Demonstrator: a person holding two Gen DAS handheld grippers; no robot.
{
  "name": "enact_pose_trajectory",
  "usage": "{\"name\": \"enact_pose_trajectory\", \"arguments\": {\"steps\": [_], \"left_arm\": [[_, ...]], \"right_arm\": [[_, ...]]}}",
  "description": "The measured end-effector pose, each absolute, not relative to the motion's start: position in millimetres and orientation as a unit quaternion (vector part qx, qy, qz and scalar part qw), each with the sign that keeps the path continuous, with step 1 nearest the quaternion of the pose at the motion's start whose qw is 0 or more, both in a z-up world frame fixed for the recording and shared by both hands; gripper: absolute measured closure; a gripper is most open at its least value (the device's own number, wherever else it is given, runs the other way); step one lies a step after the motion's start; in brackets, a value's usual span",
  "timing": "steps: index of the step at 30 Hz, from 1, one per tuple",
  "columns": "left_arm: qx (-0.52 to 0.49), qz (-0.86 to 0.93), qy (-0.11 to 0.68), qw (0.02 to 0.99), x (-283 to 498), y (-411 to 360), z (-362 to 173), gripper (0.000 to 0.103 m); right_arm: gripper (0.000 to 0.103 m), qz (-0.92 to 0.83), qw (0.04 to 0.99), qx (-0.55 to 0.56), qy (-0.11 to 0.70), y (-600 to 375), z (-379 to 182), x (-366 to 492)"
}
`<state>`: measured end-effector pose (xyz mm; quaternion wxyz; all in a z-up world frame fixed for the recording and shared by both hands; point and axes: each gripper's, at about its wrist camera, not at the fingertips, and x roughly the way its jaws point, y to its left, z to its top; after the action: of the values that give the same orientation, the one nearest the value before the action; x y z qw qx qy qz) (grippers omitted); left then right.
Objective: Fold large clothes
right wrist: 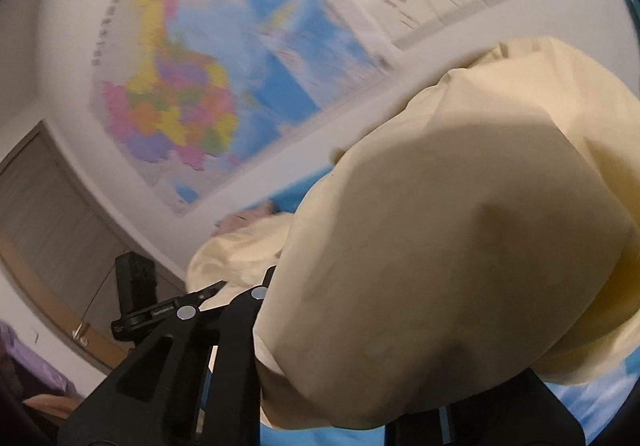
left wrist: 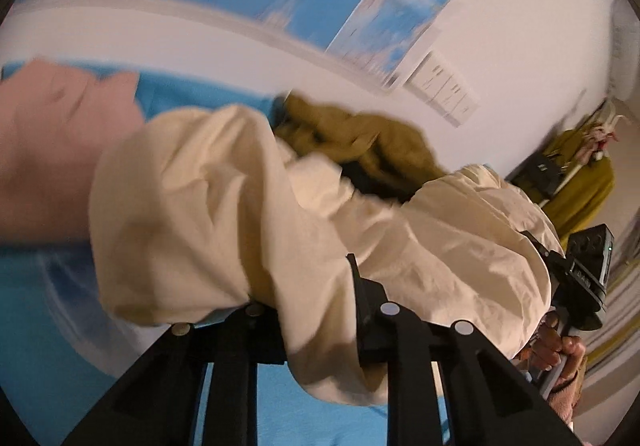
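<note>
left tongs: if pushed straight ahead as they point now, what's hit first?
The cream cotton garment they grip, bunched over the left tongs. Beyond it probably the olive-green crumpled cloth; depth is unclear.

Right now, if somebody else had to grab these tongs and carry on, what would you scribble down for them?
Left tongs: shut on the cream garment, cloth bunched over the fingers.
Right tongs: also shut on the cream garment, which drapes over them and hides most of that view.
Things: the garment hangs between both tongs above the blue bed cover. An olive garment and a pink one lie behind it.
Done: garment picked up at two points.
Left: spread it flat, fold it; the other clothes look unfolded.
</note>
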<state>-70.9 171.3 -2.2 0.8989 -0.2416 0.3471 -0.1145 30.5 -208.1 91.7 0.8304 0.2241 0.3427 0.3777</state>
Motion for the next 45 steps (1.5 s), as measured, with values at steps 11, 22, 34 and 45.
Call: {"name": "enact_pose_trajectory", "arguments": {"steps": [11,22,34,45], "left_arm": [[-0.196,-0.052,0.243,0.949,-80,263,105,0.085],[-0.174,0.18,0.185,0.95,-77,455,146,0.085],[-0.267,0.285,0.294,0.872,-105,597,-50,0.076],[-0.212,0.327,0.328,0.861,-112,575,-40,0.05]], "right_arm": [[0.086,0.484,0.816,0.163,0.271,-86,187,70],[0.087,0.594,0.751,0.171,0.23,153,204,139],[0.08,0.603,0.66,0.109,0.435,245,5,112],[0.05,0.579,0.669,0.063,0.461,173,34,101]]}}
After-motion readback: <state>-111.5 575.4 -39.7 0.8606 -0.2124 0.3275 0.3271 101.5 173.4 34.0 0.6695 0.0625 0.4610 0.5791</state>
